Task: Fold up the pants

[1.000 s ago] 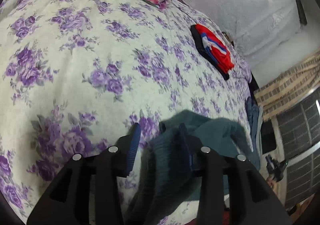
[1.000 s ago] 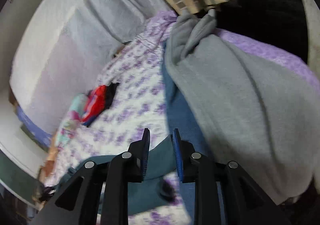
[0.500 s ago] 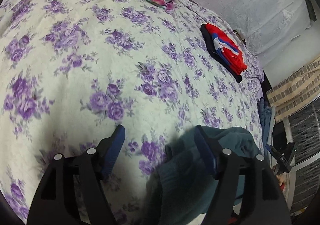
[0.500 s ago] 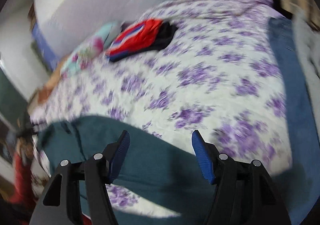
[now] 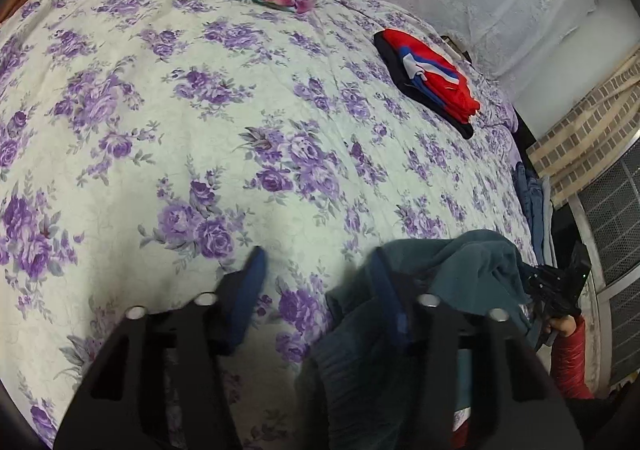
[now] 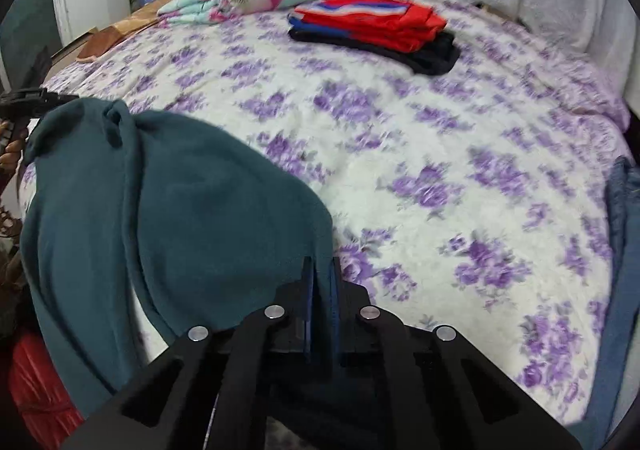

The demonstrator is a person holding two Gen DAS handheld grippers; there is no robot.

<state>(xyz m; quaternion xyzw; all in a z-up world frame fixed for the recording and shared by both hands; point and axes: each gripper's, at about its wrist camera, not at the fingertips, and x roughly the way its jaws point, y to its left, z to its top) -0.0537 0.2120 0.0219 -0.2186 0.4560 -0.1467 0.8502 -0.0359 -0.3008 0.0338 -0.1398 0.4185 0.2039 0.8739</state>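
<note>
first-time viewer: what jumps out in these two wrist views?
The teal pants dominate the right wrist view, draped in a heap at the bed's near left edge, with the right claw shut on their edge. Next, the red folded garment on a black one stands out at the far side of the purple-flowered bedspread. In the left wrist view the left claw is open over the spread, pants beside its right finger.

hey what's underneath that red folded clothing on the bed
The red folded clothing lies on a black garment, which shows along its near edge, and that rests on the floral bedspread. Whether anything else is stacked between them is hidden.
</note>
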